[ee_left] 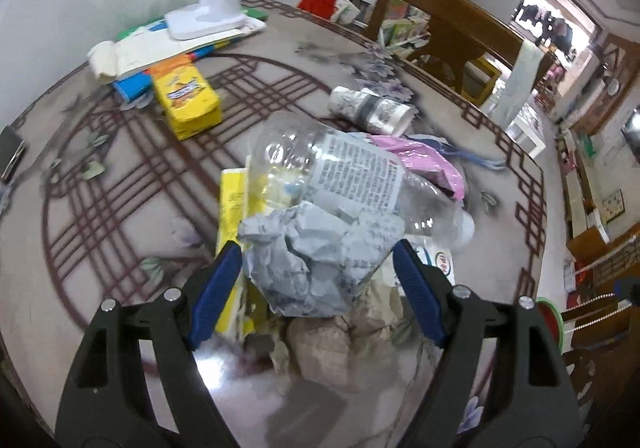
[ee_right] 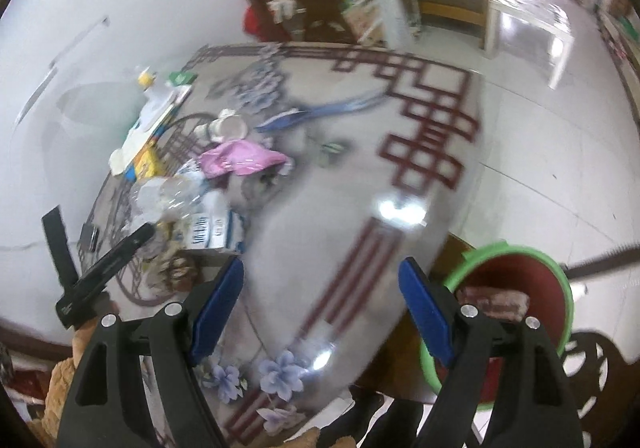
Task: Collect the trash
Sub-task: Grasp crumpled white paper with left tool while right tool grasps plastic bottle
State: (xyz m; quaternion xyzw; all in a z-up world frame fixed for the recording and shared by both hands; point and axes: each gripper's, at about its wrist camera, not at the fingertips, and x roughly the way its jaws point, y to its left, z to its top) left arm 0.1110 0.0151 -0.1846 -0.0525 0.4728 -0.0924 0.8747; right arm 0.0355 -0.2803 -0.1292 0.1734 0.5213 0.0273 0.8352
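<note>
A heap of trash lies on the round patterned table (ee_left: 120, 176): a crumpled grey paper ball (ee_left: 316, 260), a clear plastic bottle (ee_left: 320, 168), a pink wrapper (ee_left: 420, 160), a yellow packet (ee_left: 232, 208), brown crumpled paper (ee_left: 328, 344). My left gripper (ee_left: 316, 256) is open, its blue pads (ee_left: 218, 280) either side of the grey paper ball without visibly pressing it. My right gripper (ee_right: 322, 276) stands open over bare tabletop, nothing between its fingers. The heap with the pink wrapper (ee_right: 240, 162) is up and left of it. A green-rimmed bin (ee_right: 512, 260) stands beside the table at lower right.
A yellow box (ee_left: 188, 100), stacked papers and a white appliance (ee_left: 208, 16) sit at the far side. Rolled paper cups (ee_left: 372, 108) lie behind the heap. A dark phone (ee_left: 10, 152) rests at the left edge. A wooden chair (ee_left: 440, 24) stands beyond the table.
</note>
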